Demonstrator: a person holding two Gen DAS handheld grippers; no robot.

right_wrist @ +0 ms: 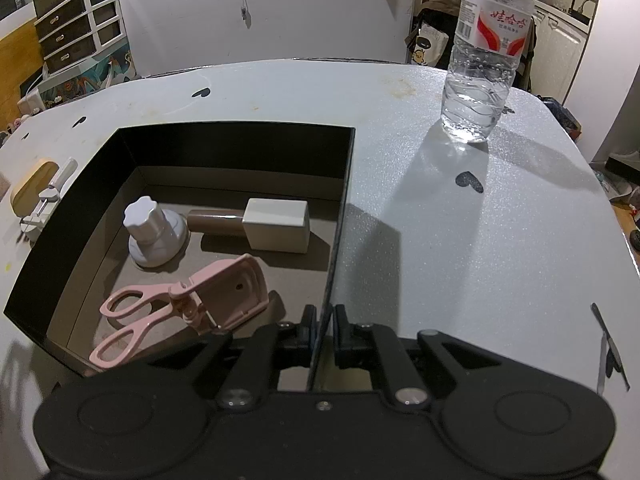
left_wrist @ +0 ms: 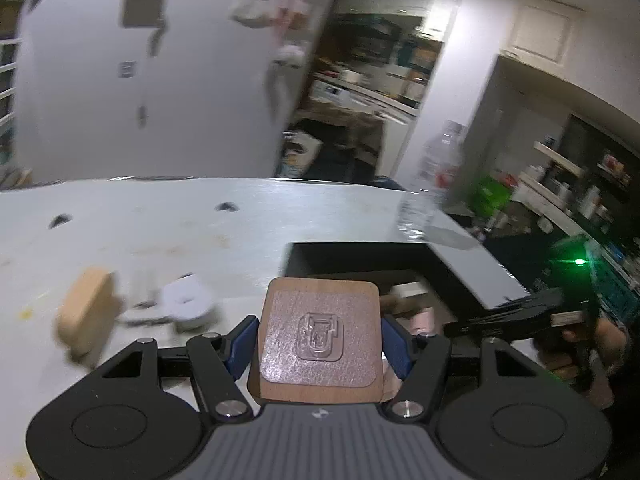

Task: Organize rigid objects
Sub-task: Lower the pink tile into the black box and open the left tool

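A pale grey speckled bench (right_wrist: 460,220) is being shown in both views, marked with small dark heart-shaped spots and some yellowish stains. Behind it a white wall is being seen, with a set of drawers (right_wrist: 76,28) far left of the black box (right_wrist: 224,136) and a cluttered kitchen area off to its right. The left wrist view is being blurred by motion.

The open black box is sitting on the bench as the landmark. Inside it a white knob-like piece (right_wrist: 154,232), a brown tube with a white square cap (right_wrist: 276,224) and a pink eyelash curler (right_wrist: 188,300) are lying on its brown floor. A clear water bottle (right_wrist: 484,52) with a red and white label is standing upright well beyond the box's right wall. Just left of the box a light wooden block (right_wrist: 30,188) and a white clip-like item (right_wrist: 48,196) are lying on the bench.

The left tool (left_wrist: 318,344) is being kept closed on a square wooden coaster-like block (left_wrist: 320,340) with rounded corners and a clear plastic hook stuck on its face; it is being held above the box's near left edge. The right tool (right_wrist: 322,332) is being kept pinched on the box's right wall at its near end, one finger inside and one outside.
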